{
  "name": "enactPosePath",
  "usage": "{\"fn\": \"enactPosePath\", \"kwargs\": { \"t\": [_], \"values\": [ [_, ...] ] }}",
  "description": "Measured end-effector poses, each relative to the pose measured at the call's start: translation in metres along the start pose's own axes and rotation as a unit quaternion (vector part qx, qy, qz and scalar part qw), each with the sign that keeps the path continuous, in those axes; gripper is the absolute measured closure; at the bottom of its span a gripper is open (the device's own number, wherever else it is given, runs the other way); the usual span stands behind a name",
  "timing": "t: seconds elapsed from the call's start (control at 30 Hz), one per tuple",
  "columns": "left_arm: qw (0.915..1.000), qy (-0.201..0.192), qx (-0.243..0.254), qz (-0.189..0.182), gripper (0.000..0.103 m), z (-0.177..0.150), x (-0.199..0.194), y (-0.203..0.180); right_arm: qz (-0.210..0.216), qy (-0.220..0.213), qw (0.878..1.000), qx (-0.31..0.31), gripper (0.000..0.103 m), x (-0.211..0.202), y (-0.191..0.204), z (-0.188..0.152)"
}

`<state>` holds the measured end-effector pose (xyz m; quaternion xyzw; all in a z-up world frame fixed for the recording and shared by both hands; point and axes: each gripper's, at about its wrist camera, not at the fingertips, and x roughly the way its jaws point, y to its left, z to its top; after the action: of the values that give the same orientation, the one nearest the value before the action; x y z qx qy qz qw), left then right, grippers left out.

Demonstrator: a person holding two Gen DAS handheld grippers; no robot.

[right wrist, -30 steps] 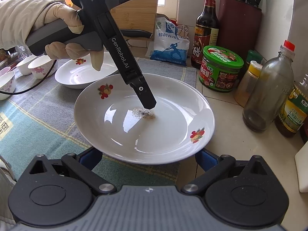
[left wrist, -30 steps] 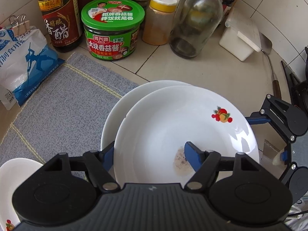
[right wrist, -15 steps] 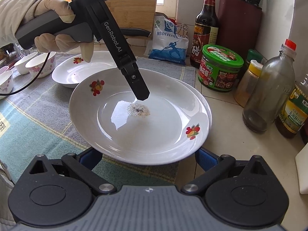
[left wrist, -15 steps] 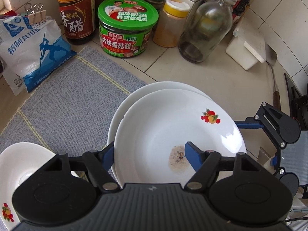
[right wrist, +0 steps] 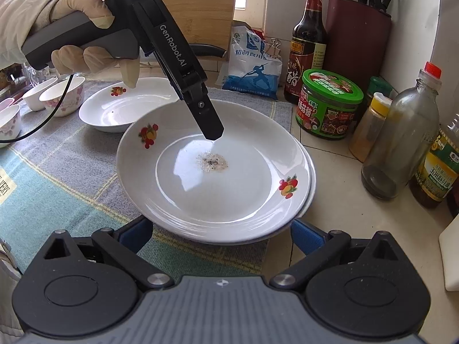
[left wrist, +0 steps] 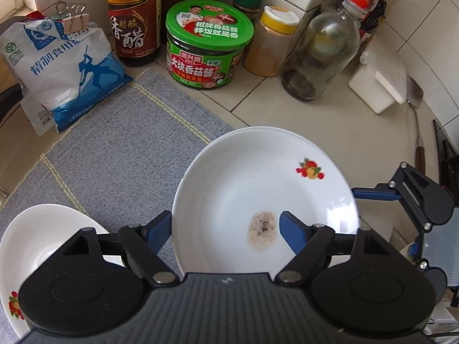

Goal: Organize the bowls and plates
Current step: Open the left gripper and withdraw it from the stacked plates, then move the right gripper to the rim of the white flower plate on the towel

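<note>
At frame centre, the top plate (right wrist: 213,172) is seen resting slightly offset on a second plate (right wrist: 308,183). The left gripper (left wrist: 223,226) jaws are opening astride its rim; the right gripper (right wrist: 221,229) stands spread, empty. A slide off the stack could be caused by that offset.

The top plate (right wrist: 229,197) now sits nested on the lower plate (right wrist: 311,183), and the left tool (left wrist: 223,229) is opening around its rim.

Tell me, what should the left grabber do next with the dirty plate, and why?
Probably lift the left gripper clear. The top plate already sits nested on the lower plate, and the jaws are opening, one finger over the bowl of the plate, the other outside its rim. So the stacking looks done.
</note>
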<state>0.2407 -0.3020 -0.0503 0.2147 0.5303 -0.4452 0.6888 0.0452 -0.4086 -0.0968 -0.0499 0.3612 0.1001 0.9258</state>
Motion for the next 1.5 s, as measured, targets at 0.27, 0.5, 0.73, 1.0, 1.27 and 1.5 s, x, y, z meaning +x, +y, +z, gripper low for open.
{"fn": "enactPosePath", "kwargs": {
  "t": [0.27,0.5,0.73,1.0,1.27,1.5],
  "values": [
    [0.9984,-0.043,0.029,0.021,0.022,-0.013,-0.015,-0.008,-0.021,-0.006,1.0,-0.01,0.0,-0.012,0.005,-0.002],
    [0.9876,-0.129,0.047,0.077,0.019,-0.043,-0.043,-0.03,-0.052,-0.03,0.998,0.015,0.0,-0.026,0.004,0.002],
    [0.977,-0.173,-0.008,0.125,0.014,-0.094,-0.066,-0.039,-0.059,-0.054,0.996,0.043,0.0,-0.03,0.007,0.011],
    [0.9663,-0.158,-0.104,0.175,0.014,-0.162,-0.07,-0.023,-0.028,-0.059,0.997,0.046,0.0,-0.02,0.023,0.026],
    [0.9506,-0.158,-0.169,0.207,0.014,-0.207,-0.068,0.015,-0.025,-0.055,0.998,0.027,0.0,-0.004,0.065,0.047],
    [0.9492,-0.161,-0.18,0.202,0.014,-0.222,-0.058,0.037,-0.03,-0.049,0.998,0.016,0.0,-0.001,0.094,0.06]
  ]
}}
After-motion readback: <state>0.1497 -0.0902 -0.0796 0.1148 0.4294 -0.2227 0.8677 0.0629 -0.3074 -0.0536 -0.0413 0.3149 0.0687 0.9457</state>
